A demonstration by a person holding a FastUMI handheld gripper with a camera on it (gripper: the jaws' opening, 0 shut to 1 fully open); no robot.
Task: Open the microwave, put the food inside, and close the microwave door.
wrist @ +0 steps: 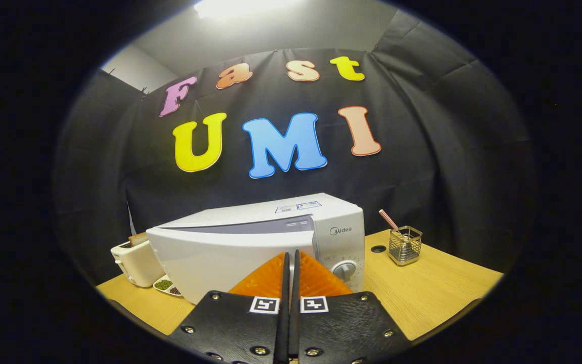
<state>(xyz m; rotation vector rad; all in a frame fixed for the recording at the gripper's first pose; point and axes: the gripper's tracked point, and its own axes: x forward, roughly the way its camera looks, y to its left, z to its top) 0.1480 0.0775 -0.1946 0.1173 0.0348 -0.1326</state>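
Tongs (291, 255) pressed together before the wide microwave (255, 242), door ajar.

Gripper (291, 263) fingers together (empty) — microwave (250, 242) door ajar, just ahead

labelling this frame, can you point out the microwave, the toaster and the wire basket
microwave (230, 253): gripper view, on its white door, just ahead of the tongs (291, 255), whose fingers are closed together.
toaster (137, 263): gripper view, on its cream side wall, left of the microwave.
wire basket (405, 246): gripper view, on its mesh front, right of the microwave.
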